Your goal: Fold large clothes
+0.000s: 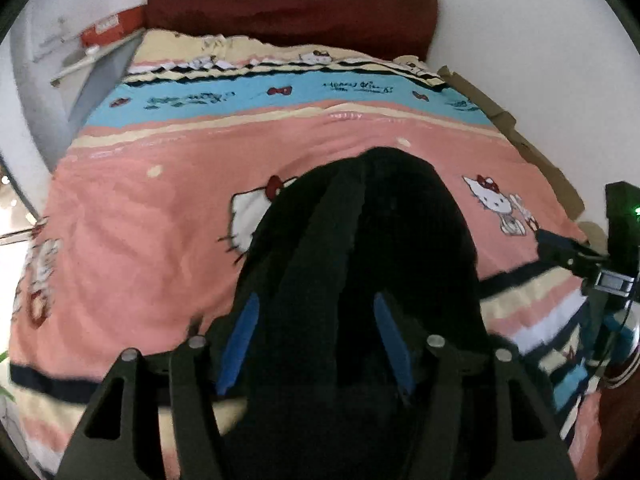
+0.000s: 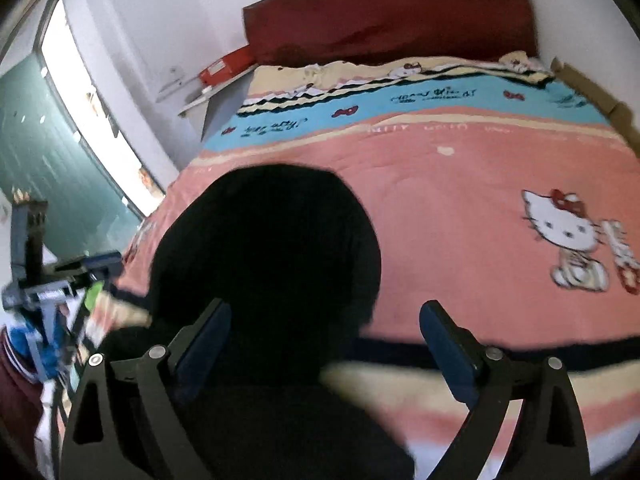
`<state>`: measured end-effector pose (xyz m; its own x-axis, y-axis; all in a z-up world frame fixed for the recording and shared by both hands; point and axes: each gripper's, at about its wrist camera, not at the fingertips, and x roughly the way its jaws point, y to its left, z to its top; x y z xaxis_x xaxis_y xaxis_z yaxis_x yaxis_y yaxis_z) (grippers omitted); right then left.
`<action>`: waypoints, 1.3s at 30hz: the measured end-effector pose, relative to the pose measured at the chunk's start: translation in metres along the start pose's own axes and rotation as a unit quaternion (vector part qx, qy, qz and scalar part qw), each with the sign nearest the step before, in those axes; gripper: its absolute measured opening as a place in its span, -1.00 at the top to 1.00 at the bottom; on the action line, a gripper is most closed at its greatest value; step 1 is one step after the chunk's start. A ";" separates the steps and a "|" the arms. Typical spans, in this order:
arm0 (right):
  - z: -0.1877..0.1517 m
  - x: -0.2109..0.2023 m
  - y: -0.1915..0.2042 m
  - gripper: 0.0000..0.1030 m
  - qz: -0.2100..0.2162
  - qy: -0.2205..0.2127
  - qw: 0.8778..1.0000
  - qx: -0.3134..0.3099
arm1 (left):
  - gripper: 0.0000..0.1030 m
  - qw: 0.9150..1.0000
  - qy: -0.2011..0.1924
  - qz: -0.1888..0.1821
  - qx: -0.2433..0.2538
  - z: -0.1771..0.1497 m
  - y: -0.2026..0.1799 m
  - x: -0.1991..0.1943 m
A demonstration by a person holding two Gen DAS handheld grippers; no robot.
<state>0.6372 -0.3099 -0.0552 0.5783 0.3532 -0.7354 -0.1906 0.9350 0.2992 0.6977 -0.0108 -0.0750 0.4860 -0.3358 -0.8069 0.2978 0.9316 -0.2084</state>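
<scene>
At the bottom of the left wrist view, the left claw (image 1: 316, 344) stands part-spread with the black garment (image 1: 360, 264) heaped between its blue pads (image 1: 239, 344), though whether they pinch it cannot be told. In the right wrist view the right claw (image 2: 324, 344) is spread wide, the same black garment (image 2: 264, 256) lying at lower centre against its left pad only. Beyond, a pink cartoon-cat bedspread (image 2: 460, 208) covers the bed up to the dark red headboard (image 2: 392, 12) at the top.
</scene>
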 end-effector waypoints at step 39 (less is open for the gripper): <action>-0.035 -0.021 0.071 0.73 0.100 -0.006 0.988 -0.116 | 0.81 0.995 -0.085 -0.038 -0.040 -0.102 -0.030 -0.110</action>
<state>0.5840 -0.2498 -0.0396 0.5201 0.5325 -0.6677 -0.4776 0.8295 0.2895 0.5512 0.0122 -0.0368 0.5994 -0.4175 -0.6829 0.2750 0.9087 -0.3141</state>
